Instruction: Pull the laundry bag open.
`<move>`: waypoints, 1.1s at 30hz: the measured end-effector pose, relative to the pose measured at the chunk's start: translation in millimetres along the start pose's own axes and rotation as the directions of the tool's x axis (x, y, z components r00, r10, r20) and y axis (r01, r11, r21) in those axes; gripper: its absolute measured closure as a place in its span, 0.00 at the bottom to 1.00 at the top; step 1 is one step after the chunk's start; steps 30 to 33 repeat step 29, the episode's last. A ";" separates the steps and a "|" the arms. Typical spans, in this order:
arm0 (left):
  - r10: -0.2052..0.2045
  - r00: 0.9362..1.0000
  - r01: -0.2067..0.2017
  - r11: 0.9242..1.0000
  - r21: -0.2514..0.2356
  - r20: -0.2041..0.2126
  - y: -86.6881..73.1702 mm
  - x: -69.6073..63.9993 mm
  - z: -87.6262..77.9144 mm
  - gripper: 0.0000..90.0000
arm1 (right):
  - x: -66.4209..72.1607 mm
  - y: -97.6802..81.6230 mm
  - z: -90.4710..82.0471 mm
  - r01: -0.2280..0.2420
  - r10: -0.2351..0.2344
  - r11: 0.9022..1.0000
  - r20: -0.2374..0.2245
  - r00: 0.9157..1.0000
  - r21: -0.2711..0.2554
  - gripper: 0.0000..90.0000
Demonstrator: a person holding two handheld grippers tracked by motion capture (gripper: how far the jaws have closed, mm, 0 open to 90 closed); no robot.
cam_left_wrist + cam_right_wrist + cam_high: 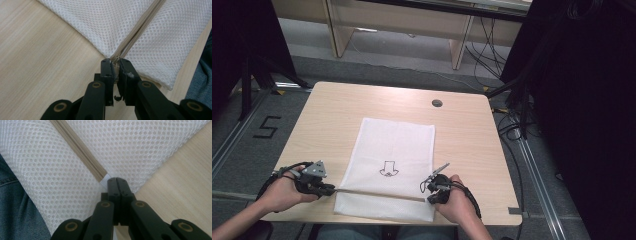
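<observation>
Mesh bag [387,165] is lying limp and light on desk [322,115]. Left tool [115,60] is pinching the zipper [135,32] end; right tool [116,179] is clamping the opposite fabric tab, best holds.

Light wooden table [337,105] on grey floor [377,62]; black curtains [582,100] flank pale cabinets [402,22].

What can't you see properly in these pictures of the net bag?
- Zipper pull: left gripper view, tucked between the fingers.
- Bag contents: the white mesh hides them in all views.
- Little drawing: high view, too small to read.
- Bag edge in the right gripper: right gripper view, covered by shut fingers.
</observation>
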State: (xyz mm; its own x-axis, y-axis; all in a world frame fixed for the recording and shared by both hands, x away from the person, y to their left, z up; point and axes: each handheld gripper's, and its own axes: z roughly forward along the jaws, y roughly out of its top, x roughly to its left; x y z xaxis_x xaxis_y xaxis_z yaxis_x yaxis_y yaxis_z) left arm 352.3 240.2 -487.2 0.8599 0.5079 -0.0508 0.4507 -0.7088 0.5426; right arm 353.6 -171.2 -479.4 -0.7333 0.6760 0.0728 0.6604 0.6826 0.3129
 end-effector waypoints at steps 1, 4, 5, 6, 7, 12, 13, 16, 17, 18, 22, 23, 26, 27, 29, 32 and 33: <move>-0.011 1.000 0.011 1.000 -0.005 0.001 -0.5 -0.6 0.9 0.91 | -0.4 0.4 0.0 0.008 -0.008 1.000 0.004 1.000 0.005 1.00; -0.012 1.000 0.012 1.000 -0.018 0.009 -1.2 -0.2 0.6 0.91 | 3.4 -0.7 -0.9 -0.043 0.043 0.999 0.001 0.999 0.013 1.00; 0.000 1.000 0.000 1.000 -0.005 0.009 -1.1 0.2 0.0 0.90 | 0.8 -0.9 -0.7 -0.012 0.012 1.000 0.002 1.000 -0.005 1.00; -0.001 1.000 0.001 1.000 -0.018 0.003 -0.8 -0.5 -0.4 0.90 | 0.2 -0.9 -0.8 -0.006 0.006 1.000 0.003 1.000 -0.006 1.00; 0.009 1.000 -0.009 1.000 -0.023 -0.004 -0.3 -0.2 -1.5 0.90 | -0.3 -1.4 -0.9 -0.017 0.017 1.000 -0.005 1.000 -0.007 1.00; -0.122 0.992 0.116 0.968 -0.222 -0.014 -1.3 -3.5 -7.3 0.65 | -3.3 -2.8 -3.0 -0.056 0.055 0.998 -0.049 0.997 -0.027 0.82; -0.149 0.989 0.139 0.950 -0.279 -0.015 -2.0 -3.2 -11.9 0.61 | -3.4 -3.3 -3.4 -0.069 0.067 0.997 -0.064 0.996 -0.032 0.80; -0.234 0.972 0.217 0.888 -0.405 0.009 -7.6 4.0 -22.5 0.52 | -3.9 -4.7 -6.9 -0.090 0.086 0.994 -0.074 0.994 -0.055 0.76; -0.255 0.966 0.242 0.871 -0.428 0.027 -10.0 7.1 -23.9 0.51 | -3.9 -4.5 -10.1 -0.119 0.114 0.990 -0.071 0.991 -0.074 0.74; -0.284 0.958 0.271 0.855 -0.442 0.038 -11.3 9.1 -25.2 0.49 | -6.4 -4.2 -11.9 -0.097 0.089 0.987 -0.069 0.994 -0.125 0.70; -0.353 0.935 0.328 0.812 -0.483 0.041 -15.8 19.0 -25.9 0.46 | -11.4 -4.4 -21.4 -0.119 0.115 0.967 -0.029 0.993 -0.225 0.67; -0.370 0.929 0.333 0.803 -0.495 0.026 -16.8 21.4 -26.7 0.46 | -11.6 -4.8 -23.0 -0.136 0.133 0.965 -0.025 0.991 -0.225 0.67; -0.423 0.906 0.353 0.786 -0.507 -0.024 -21.0 28.5 -28.7 0.45 | -18.7 -6.9 -22.5 -0.137 0.143 0.958 0.006 0.990 -0.252 0.66; -0.431 0.901 0.353 0.792 -0.498 -0.046 -22.2 30.0 -29.3 0.45 | -20.6 -7.5 -21.6 -0.137 0.143 0.957 0.005 0.990 -0.257 0.65; -0.444 0.895 0.361 0.785 -0.502 -0.051 -23.1 32.6 -29.2 0.45 | -23.7 -9.0 -20.9 -0.150 0.158 0.953 0.011 0.987 -0.265 0.64; -0.444 0.895 0.361 0.785 -0.502 -0.051 -23.1 32.6 -29.2 0.45 | -23.7 -9.0 -20.9 -0.150 0.158 0.953 0.011 0.987 -0.265 0.64; -0.444 0.895 0.361 0.785 -0.502 -0.051 -23.1 32.6 -29.2 0.45 | -23.7 -9.0 -20.9 -0.150 0.158 0.953 0.011 0.987 -0.265 0.64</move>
